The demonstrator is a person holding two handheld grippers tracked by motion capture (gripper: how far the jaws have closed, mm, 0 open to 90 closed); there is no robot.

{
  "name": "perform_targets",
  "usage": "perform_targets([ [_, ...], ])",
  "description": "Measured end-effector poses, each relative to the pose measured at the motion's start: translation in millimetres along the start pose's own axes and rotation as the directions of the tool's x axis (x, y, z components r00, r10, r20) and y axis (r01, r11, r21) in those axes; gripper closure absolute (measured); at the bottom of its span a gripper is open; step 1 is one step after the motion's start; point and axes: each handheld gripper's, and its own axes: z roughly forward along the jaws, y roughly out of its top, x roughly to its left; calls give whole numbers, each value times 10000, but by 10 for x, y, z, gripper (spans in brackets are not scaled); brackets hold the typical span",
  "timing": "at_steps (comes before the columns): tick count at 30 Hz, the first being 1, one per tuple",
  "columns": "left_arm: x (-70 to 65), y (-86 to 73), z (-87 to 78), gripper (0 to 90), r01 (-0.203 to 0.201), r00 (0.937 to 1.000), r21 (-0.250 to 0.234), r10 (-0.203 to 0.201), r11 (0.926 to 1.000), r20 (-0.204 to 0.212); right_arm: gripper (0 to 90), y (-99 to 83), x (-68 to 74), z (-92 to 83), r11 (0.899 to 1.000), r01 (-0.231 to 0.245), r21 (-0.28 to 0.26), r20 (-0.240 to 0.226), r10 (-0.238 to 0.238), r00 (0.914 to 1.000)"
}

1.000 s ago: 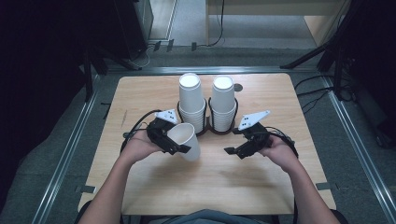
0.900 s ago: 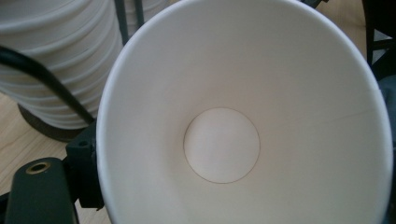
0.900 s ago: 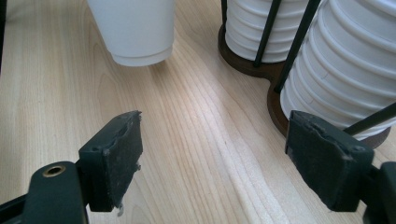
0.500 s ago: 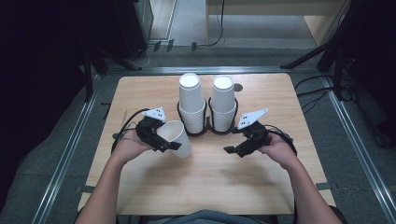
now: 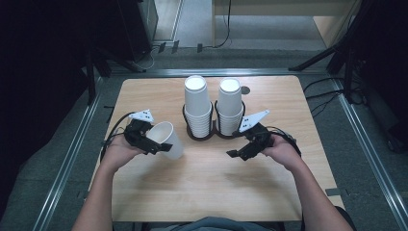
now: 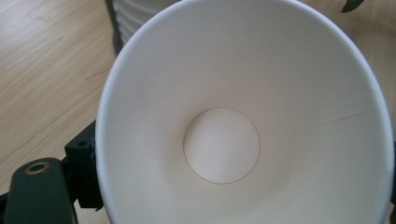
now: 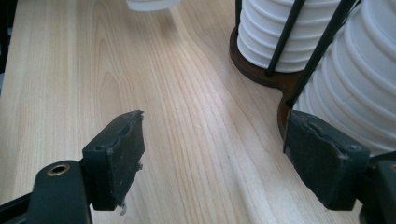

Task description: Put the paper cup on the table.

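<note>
- My left gripper [image 5: 153, 144] grips a white paper cup [image 5: 166, 139], tilted, mouth facing its camera.
- My right gripper [image 5: 239, 153] has just been closing, nothing between its jaws; cup stacks [image 5: 198, 108] just beside it.

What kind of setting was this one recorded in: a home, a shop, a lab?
Most likely a lab or recording studio. A bare wooden table stands inside a metal rail frame on grey carpet, cables trail across the floor, and dark tripod legs stand round it.
</note>
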Motion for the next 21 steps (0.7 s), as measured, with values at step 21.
perform_targets([
  [21, 394, -180, -223, 110, 1007, 9853, -188, -1024, 9947, -1365, 213, 1, 56, 87, 9991, 229, 356, -285, -219, 9994],
])
